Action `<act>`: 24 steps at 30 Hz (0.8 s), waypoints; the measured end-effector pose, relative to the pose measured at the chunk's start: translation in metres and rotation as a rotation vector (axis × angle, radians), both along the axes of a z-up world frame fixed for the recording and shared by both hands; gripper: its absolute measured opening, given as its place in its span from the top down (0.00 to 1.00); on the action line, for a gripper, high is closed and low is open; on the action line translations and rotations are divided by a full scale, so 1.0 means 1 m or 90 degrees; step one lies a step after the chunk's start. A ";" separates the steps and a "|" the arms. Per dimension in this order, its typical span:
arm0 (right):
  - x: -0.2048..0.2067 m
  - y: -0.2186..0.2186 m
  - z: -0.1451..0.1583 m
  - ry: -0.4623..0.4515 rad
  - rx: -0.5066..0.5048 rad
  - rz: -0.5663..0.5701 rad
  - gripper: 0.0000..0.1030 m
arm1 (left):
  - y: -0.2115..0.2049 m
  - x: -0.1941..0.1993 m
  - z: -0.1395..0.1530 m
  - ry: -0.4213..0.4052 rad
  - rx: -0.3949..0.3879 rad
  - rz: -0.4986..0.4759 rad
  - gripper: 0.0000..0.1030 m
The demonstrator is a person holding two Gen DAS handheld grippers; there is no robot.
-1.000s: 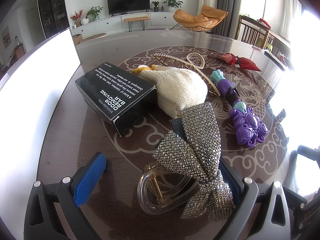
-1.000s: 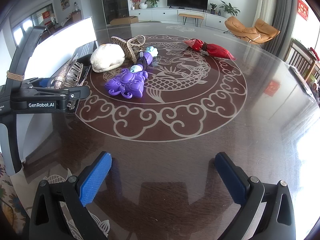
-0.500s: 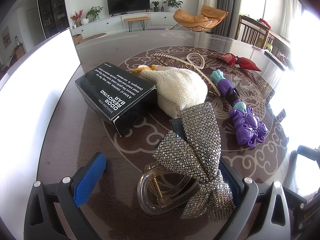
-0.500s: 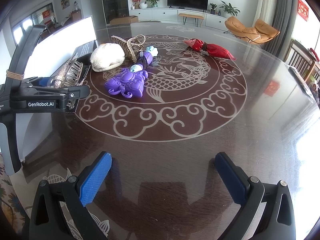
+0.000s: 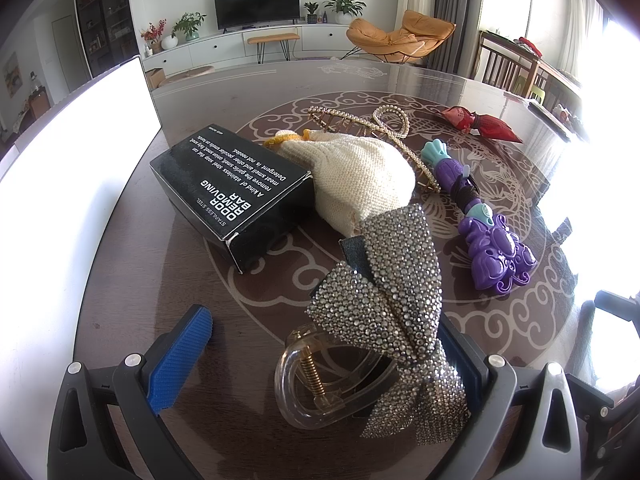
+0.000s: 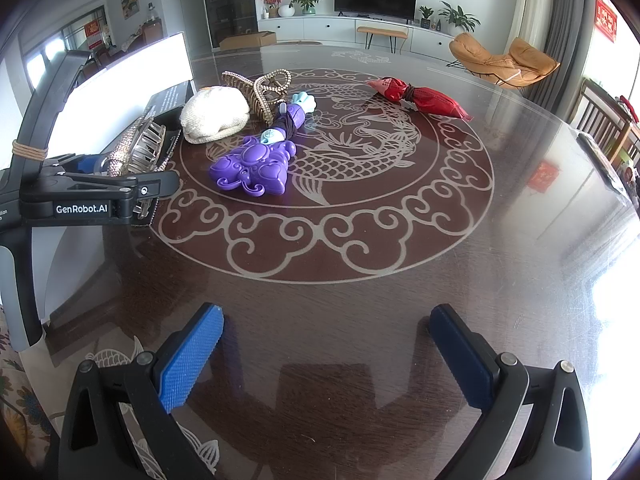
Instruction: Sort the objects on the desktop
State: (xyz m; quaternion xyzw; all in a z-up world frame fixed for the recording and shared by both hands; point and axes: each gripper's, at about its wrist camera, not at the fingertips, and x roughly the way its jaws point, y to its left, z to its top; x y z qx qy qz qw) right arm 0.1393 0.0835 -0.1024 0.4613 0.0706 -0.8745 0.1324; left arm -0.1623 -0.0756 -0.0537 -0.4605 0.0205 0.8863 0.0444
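A rhinestone bow hair claw with a clear plastic clip lies between the fingers of my left gripper, against the right finger; the jaws stand wide apart. It also shows in the right wrist view. Beyond it lie a black soap box, a cream knitted pouch, a gold pearl hair claw, a purple toy and a red wrapped packet. My right gripper is open and empty above bare table, well short of the purple toy.
A white panel stands along the table's left side. The dark round table carries a pale fish pattern. Chairs stand at the far right edge. The left gripper's body sits at the left of the right wrist view.
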 end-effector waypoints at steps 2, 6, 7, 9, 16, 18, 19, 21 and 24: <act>0.000 0.000 0.000 0.000 0.000 0.000 0.00 | 0.000 0.000 0.000 0.000 0.000 0.000 0.00; 0.000 0.000 0.000 0.000 0.000 0.000 0.00 | 0.000 -0.001 0.002 0.000 0.000 0.000 0.00; 0.000 0.000 0.000 0.000 0.000 0.000 0.00 | 0.000 0.000 0.001 0.000 0.000 0.000 0.00; 0.000 0.000 0.000 0.000 0.000 0.000 0.00 | 0.000 0.000 0.000 0.000 0.000 0.000 0.00; 0.000 0.000 0.000 0.000 0.000 0.000 0.00 | 0.000 0.000 0.001 0.000 0.000 0.000 0.00; 0.000 0.000 0.000 0.000 0.000 0.000 0.00 | 0.000 0.000 0.000 0.000 0.000 0.000 0.00; 0.000 0.000 0.000 0.000 0.000 0.000 0.00 | 0.000 0.000 0.001 0.000 0.000 0.000 0.00; 0.000 0.000 0.000 0.000 0.000 0.000 0.00 | 0.000 0.000 0.002 0.000 0.000 0.000 0.00; 0.000 0.000 0.000 0.000 0.000 0.000 0.00 | 0.000 0.000 0.000 0.000 0.000 0.000 0.00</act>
